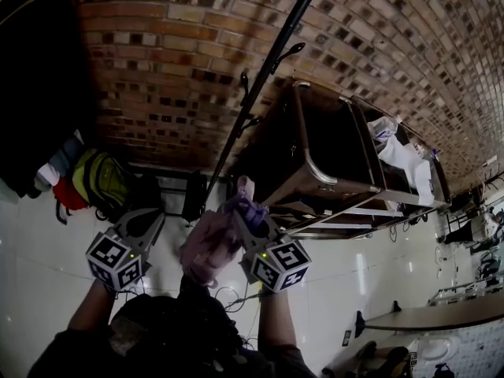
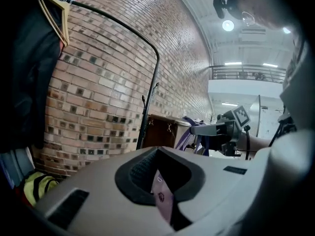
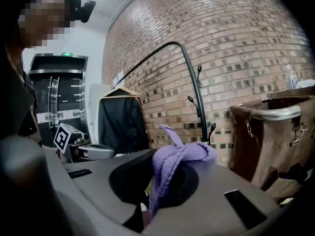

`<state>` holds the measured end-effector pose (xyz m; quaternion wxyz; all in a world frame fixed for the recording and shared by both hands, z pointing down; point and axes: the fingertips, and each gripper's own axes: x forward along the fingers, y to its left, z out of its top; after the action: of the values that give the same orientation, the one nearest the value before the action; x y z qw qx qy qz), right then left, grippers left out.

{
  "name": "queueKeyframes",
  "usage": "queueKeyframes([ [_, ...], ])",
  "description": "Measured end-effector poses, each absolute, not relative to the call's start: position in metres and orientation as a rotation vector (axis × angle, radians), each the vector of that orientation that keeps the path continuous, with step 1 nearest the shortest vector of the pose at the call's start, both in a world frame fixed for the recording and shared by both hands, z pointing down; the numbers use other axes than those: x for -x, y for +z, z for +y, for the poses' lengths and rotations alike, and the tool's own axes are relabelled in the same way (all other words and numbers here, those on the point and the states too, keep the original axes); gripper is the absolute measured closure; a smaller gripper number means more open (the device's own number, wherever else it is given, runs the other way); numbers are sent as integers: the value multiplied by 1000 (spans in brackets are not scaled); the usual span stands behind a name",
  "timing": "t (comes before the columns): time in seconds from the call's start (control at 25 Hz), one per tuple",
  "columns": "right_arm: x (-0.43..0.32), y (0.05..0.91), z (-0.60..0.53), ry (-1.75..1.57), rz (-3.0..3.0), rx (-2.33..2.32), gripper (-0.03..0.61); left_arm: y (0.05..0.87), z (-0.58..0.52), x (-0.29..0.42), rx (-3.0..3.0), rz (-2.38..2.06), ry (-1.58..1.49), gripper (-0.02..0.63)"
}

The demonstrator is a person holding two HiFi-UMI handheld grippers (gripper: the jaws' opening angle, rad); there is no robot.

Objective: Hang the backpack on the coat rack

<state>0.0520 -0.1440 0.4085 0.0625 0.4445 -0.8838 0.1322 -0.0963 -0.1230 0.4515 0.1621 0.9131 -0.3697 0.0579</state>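
Observation:
The pale pink and lilac backpack (image 1: 209, 246) hangs between my two grippers, held up in front of the coat rack (image 1: 264, 73), a black pole with small hooks that stands against the brick wall. My right gripper (image 1: 246, 199) is shut on the backpack's lilac woven strap (image 3: 179, 156), which bunches over the jaws. My left gripper (image 1: 153, 217) is shut on a thin pink strip (image 2: 162, 198) with small print, pinched in the slit between its jaws. The rack's pole (image 3: 197, 92) rises just beyond the strap. In the left gripper view the rack (image 2: 147, 112) stands ahead, with the right gripper (image 2: 216, 129) to its right.
A brown fabric cart with a metal frame (image 1: 331, 156) stands right of the rack, white cloth (image 1: 402, 156) in its far end. A black coat on a hanger (image 1: 31, 77) hangs at the left, with a yellow-green bag (image 1: 102, 179) on the floor below it.

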Motion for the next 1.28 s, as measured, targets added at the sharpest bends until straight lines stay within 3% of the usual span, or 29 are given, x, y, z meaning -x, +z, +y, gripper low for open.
queueKeyframes([
  [0.68,-130,445,-327,453,-2627,-1255,574,458,-307,2,-2583,-1102,185,591],
  [1.28,-142,453,-417,597,-2628,-1210,574,462,-389,-7,-2529,-1168,220,591],
])
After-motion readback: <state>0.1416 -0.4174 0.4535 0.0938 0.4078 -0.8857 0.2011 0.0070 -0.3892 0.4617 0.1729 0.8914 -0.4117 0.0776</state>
